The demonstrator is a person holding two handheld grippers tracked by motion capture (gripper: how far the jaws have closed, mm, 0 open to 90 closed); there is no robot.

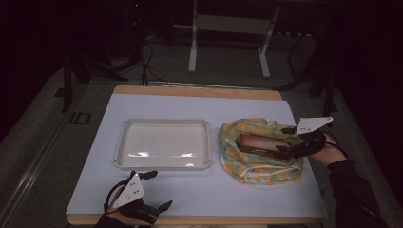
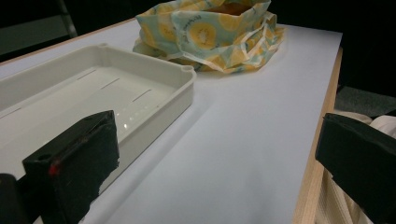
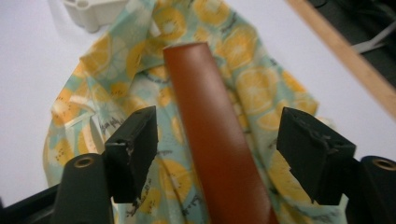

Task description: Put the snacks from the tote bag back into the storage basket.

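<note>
A long brown leather-like case (image 1: 263,145) lies inside a yellow and teal fruit-print cloth bag (image 1: 256,172) at the table's right. My right gripper (image 1: 284,141) comes in from the right, and its jaws stand on either side of the case's near end. In the right gripper view the case (image 3: 201,84) runs up between the two jaws of the right gripper (image 3: 217,140), with bag cloth (image 3: 261,79) showing in the gap on each side, so the pads are not on it. My left gripper (image 1: 161,190) rests open near the front left edge, holding nothing.
A shallow white tray (image 1: 122,142) sits on the white mat (image 1: 199,190), left of the bag. The left gripper view shows the tray's near corner (image 2: 187,88), the bag (image 2: 205,32) behind it, and the left gripper (image 2: 215,158) over bare mat. A wooden table edge borders the mat.
</note>
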